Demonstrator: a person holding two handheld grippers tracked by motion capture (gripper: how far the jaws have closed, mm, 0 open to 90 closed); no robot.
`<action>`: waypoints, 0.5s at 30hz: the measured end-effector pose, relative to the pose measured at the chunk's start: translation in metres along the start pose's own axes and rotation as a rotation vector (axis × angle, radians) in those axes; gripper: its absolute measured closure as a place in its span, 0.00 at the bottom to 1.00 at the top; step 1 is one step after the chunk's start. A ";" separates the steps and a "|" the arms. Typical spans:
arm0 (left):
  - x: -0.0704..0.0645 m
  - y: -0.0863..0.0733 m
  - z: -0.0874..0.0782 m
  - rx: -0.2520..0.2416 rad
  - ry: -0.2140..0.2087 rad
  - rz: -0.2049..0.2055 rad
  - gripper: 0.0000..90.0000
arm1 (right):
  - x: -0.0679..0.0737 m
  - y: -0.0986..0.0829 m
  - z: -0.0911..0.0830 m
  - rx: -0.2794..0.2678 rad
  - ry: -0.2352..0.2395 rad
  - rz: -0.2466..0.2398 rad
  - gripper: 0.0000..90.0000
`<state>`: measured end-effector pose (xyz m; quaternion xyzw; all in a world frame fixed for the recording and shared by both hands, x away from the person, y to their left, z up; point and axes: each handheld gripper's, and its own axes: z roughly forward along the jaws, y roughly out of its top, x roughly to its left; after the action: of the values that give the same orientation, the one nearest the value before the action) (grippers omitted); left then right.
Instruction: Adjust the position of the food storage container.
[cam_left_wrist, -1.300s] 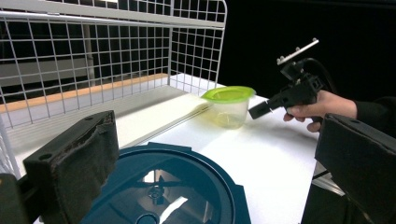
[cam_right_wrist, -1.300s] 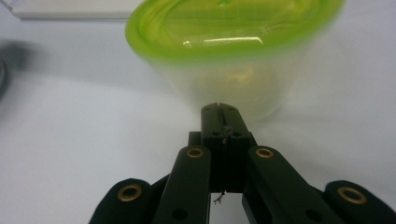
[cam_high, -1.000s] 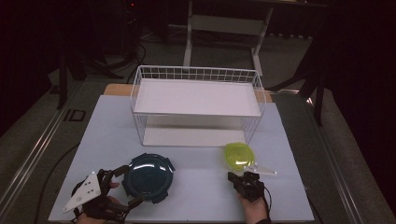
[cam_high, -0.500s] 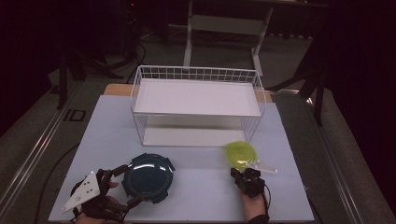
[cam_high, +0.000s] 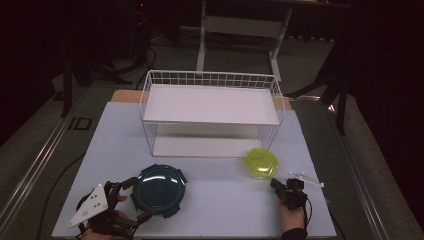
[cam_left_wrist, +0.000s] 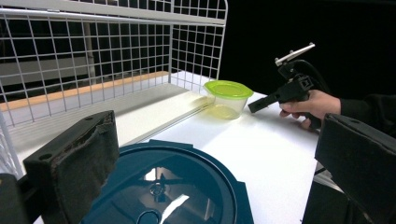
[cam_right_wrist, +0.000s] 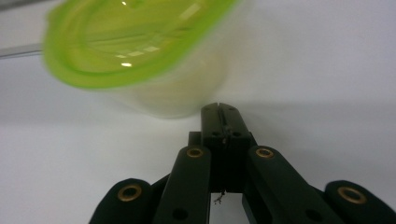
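Observation:
A dark blue round container (cam_high: 160, 189) with a clear-centred lid sits at the front left of the white table (cam_high: 225, 200). My left gripper (cam_high: 136, 199) is open, one jaw on each side of the container's left edge. In the left gripper view the container (cam_left_wrist: 173, 186) lies between the two black pads (cam_left_wrist: 77, 158), with a gap on the right. A small container with a lime-green lid (cam_high: 260, 162) stands at the front right. My right gripper (cam_high: 275, 183) is shut on nothing, its tip (cam_right_wrist: 219, 108) just short of the green container (cam_right_wrist: 140, 51), which looks blurred.
A white wire rack (cam_high: 210, 105) with a raised shelf and a lower tray stands across the back middle of the table. In the left gripper view the rack's mesh (cam_left_wrist: 116, 46) rises close behind the blue container. The floor around the table is dark.
My right gripper has slid to the right, drawing away from the green container. The left gripper and blue container have stayed put.

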<state>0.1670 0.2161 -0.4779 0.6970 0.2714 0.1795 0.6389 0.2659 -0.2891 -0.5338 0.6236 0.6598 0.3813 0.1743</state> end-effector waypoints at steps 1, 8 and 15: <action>0.000 0.000 0.000 0.001 0.003 0.003 0.00 | -0.002 -0.001 -0.001 -0.001 -0.004 -0.003 1.00; 0.002 0.000 -0.003 0.016 0.007 -0.030 0.00 | 0.012 -0.003 -0.013 -0.038 0.055 -0.087 0.83; 0.007 0.002 -0.010 0.066 -0.022 -0.068 0.00 | 0.029 -0.004 -0.021 -0.046 0.148 -0.145 0.52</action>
<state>0.1667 0.2286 -0.4750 0.7101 0.2938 0.1409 0.6242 0.2441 -0.2671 -0.5161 0.5404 0.7052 0.4277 0.1666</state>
